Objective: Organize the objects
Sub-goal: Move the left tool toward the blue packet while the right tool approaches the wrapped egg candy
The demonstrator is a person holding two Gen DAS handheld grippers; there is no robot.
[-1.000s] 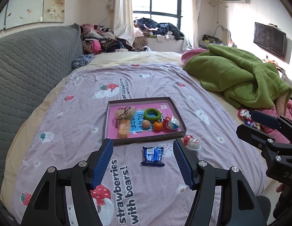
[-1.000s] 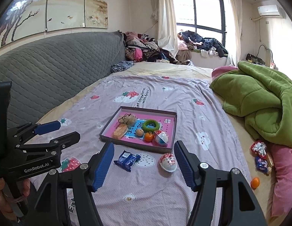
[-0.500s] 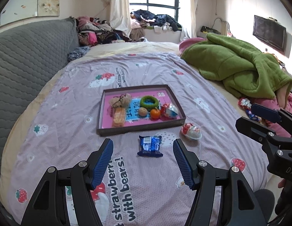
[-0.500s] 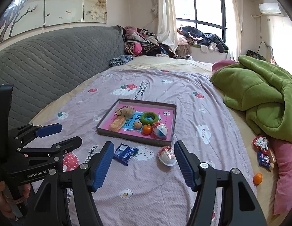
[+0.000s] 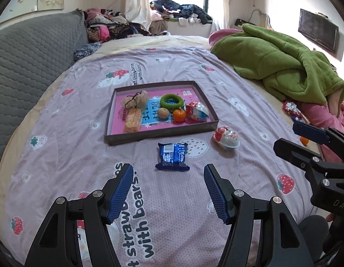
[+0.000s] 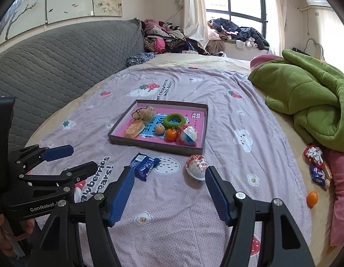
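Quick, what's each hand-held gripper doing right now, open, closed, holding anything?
Left hand-held gripper: open, holding nothing, above the blue snack packet.
Right hand-held gripper: open, holding nothing, above the bedspread.

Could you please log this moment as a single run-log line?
left gripper: open, empty | right gripper: open, empty | blue packet, egg toy: on bedspread, outside tray

Left gripper [image 5: 167,189] wide open above bedspread [image 5: 61,155]; blue snack pkt [image 5: 172,156] just ahead, tray [image 5: 161,134] beyond.
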